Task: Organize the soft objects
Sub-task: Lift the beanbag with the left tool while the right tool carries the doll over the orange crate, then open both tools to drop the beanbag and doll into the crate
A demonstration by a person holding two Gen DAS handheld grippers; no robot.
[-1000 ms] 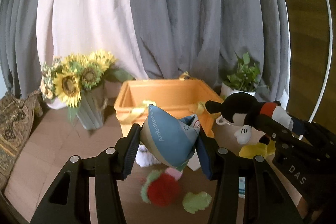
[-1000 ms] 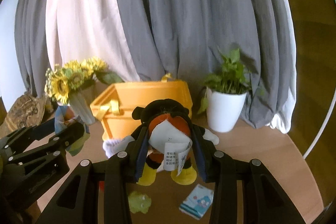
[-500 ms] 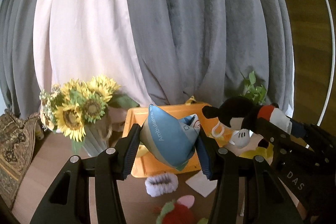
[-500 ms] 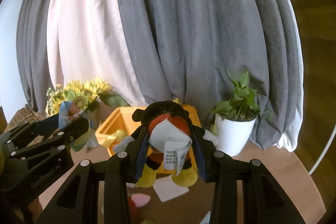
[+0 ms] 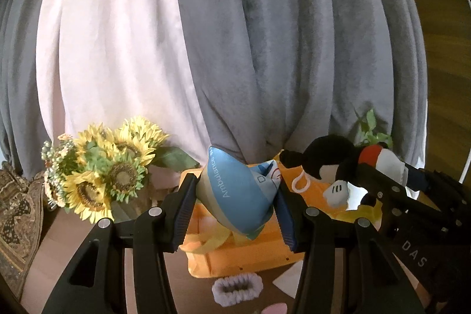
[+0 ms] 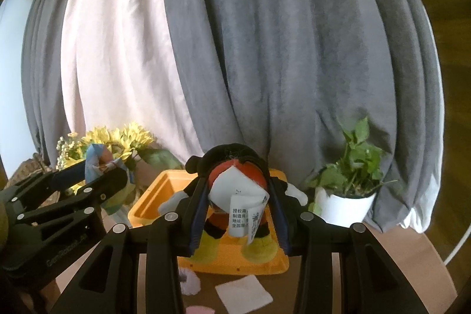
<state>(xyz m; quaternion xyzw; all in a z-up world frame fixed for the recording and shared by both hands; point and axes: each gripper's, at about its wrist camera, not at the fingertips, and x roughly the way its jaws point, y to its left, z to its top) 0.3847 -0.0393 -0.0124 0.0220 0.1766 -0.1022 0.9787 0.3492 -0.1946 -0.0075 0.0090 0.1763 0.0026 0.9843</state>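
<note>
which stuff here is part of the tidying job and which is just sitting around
Job:
- blue ambulance cushion, held in left gripper
- mouse plush, held in right gripper
- orange bin
- purple scrunchie, on the table

Lying about:
- sunflower bouquet
- potted plant
- curtains

1. Brown wooden table point(image 6: 382, 261), round edge at right.
2. Orange basket point(image 6: 153, 196) at centre.
3. White potted plant point(image 6: 347, 205) right of it; sunflower vase point(image 5: 117, 181) left.
4. White scrunchie point(image 5: 237, 286) and white paper square point(image 6: 244, 297) in front.

Both toys now higher, over orange bin point(image 5: 253, 255)
</note>
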